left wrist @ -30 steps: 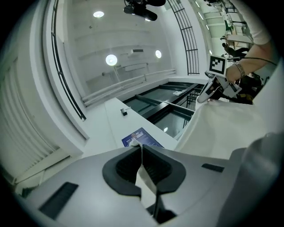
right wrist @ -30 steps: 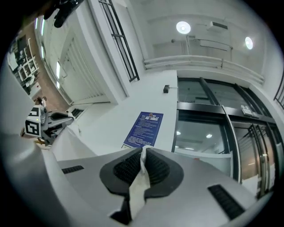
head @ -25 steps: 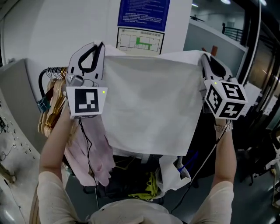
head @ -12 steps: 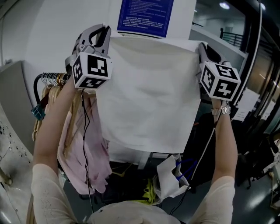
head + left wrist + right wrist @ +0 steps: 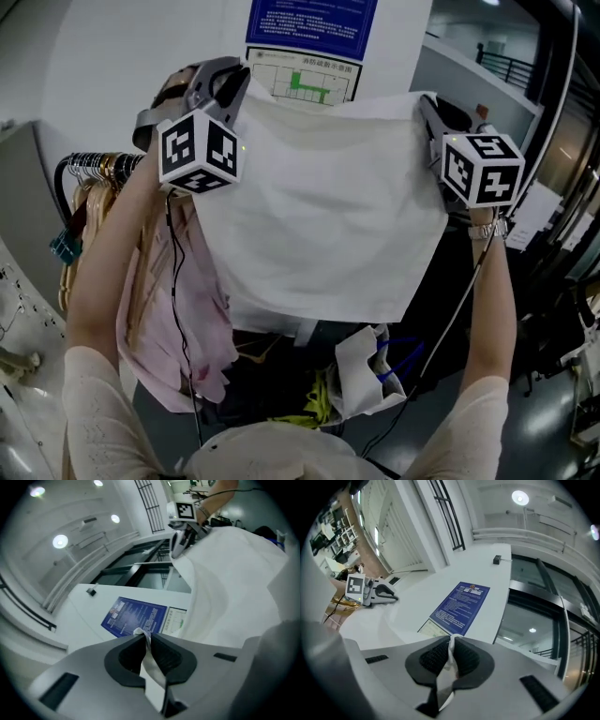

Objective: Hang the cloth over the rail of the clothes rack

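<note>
Both pairs of jaws are pinched tight on the white cloth (image 5: pixel 328 206), the left gripper (image 5: pixel 234 82) at its top left corner and the right gripper (image 5: pixel 427 105) at its top right. It hangs spread between them, held high before a blue notice (image 5: pixel 305 23). Lower left, the rail (image 5: pixel 67 169) carries hangers (image 5: pixel 105 169) and a pink garment (image 5: pixel 192 309).

White cloth (image 5: pixel 323 206) aloft, left tongs (image 5: pixel 236 82), right tongs (image 5: pixel 425 105) at corners

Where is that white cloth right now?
Head view, centre: the cloth hangs spread between the left tool and right tool, below the blue poster.
</note>
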Tool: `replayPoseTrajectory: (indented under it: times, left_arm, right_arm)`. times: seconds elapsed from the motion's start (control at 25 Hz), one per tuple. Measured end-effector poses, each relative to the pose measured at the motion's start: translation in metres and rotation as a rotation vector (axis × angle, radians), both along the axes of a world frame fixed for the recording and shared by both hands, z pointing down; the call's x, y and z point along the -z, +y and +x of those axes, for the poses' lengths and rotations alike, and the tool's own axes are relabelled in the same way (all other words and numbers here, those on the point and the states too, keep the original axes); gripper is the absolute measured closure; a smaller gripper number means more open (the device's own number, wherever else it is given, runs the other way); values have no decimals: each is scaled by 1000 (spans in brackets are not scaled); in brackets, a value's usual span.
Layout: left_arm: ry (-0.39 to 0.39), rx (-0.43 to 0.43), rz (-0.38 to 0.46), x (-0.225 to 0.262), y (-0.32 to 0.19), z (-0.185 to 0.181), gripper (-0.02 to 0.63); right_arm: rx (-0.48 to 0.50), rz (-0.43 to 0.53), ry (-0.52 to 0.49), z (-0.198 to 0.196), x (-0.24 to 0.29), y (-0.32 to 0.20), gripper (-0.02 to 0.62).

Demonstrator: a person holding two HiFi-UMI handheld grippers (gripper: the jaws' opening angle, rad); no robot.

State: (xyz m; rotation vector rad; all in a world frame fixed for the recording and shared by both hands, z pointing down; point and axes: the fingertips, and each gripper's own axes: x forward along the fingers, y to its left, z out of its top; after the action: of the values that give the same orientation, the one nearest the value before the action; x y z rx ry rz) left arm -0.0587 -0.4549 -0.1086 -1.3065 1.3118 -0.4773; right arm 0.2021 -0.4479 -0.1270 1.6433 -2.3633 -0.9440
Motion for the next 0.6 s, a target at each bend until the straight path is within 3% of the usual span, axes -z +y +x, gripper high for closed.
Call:
replayPoseTrajectory:
  times: [0.08, 0.16, 0.36, 0.48, 0.6]
  left_arm:
    - [-97, 51, -98, -22, -16, 3, 582]
    - [-146, 74, -163, -33, -23, 5, 564]
    - [-262, 115, -246, -50, -30, 9, 508]
    - [-322, 143, -309, -63, -34, 10, 473]
    - [-330, 142, -344, -68, -36, 11, 467]
  right_arm:
    - [16, -44, 41, -5, -8, -8, 563]
    - [-13, -77, 113, -5, -16, -17, 563]
    - [-54, -153, 226, -2, -34, -34, 549]
    - [-19, -183, 267, -3, -43, -36, 535]
    - [40, -213, 258, 0, -46, -34, 531]
